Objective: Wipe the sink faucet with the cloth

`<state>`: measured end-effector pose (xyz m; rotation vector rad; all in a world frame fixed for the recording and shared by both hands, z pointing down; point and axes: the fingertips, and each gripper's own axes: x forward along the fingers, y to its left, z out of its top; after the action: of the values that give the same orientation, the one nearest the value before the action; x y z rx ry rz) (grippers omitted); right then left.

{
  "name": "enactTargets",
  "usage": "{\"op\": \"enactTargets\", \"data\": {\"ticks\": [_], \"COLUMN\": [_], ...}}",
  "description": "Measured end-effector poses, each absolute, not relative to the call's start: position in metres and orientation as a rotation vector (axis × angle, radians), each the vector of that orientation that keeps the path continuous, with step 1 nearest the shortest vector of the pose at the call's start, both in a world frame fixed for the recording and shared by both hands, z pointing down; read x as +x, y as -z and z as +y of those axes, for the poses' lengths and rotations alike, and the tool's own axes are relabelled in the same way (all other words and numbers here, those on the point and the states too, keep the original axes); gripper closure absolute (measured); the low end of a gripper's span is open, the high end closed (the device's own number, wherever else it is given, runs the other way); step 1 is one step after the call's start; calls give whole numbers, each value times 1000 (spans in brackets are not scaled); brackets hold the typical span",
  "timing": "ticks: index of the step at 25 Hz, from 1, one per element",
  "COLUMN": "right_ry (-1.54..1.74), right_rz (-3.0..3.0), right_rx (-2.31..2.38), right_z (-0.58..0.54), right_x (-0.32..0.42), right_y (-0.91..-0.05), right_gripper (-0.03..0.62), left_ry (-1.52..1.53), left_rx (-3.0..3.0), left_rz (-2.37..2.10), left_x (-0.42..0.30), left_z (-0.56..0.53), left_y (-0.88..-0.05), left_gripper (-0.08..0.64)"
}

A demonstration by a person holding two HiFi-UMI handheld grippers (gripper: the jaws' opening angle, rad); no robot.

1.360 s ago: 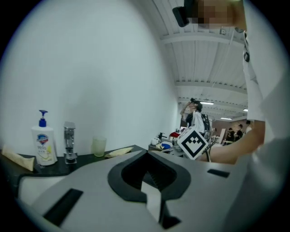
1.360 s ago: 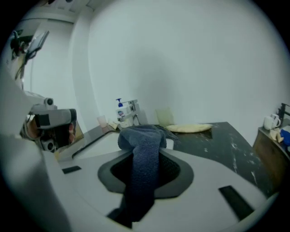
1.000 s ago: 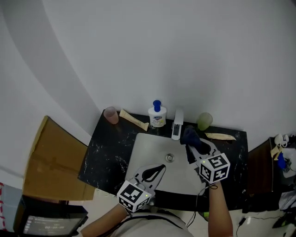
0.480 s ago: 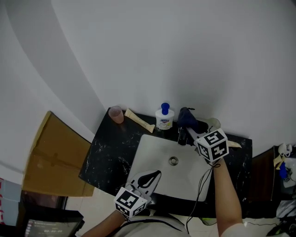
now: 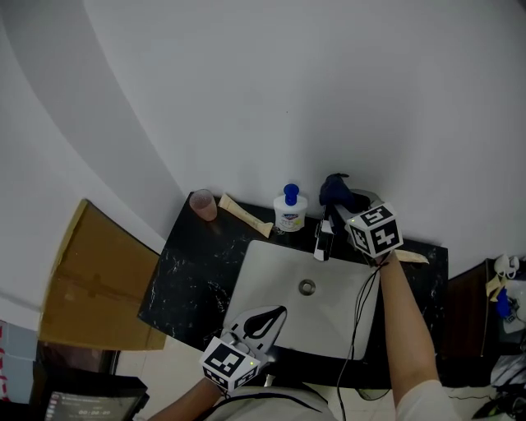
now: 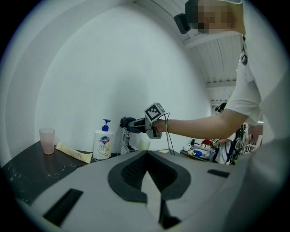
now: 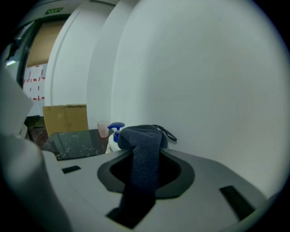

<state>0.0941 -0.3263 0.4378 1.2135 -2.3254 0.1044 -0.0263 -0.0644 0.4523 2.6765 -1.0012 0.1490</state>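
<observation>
Soap bottle (image 6: 102,144) label: "99.9" under blue shield logo; brand name too small to read. Marker cube (image 6: 154,111) on right gripper (image 5: 339,201): b/w code squares, no letters. Green sign (image 7: 53,10): illegible.

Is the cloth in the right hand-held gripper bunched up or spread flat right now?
Bunched: the cloth is wadded ahead of the right hand-held gripper, whose jaws clamp a narrow strip of it.

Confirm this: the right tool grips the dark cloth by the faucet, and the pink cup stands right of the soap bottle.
Wrong on the cup: the head view shows the pink cup left of the soap bottle. The right tool does grip the dark cloth by the faucet.
</observation>
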Motion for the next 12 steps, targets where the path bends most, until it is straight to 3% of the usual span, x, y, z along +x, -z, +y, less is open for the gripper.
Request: {"op": "enactTargets", "data": {"ticks": [12], "right_ry": [-31], "right_rz": [-2445], "right_rx": [1003], "right_z": [-248], "right_x": [59], "right_y": [-432], "right_gripper": [486], "left_ry": [-142], "left_rx": [2693], "left_rz": [-962], "left_x": [-21], "left_z": [-62], "left_y": [-450], "left_gripper": [563]}}
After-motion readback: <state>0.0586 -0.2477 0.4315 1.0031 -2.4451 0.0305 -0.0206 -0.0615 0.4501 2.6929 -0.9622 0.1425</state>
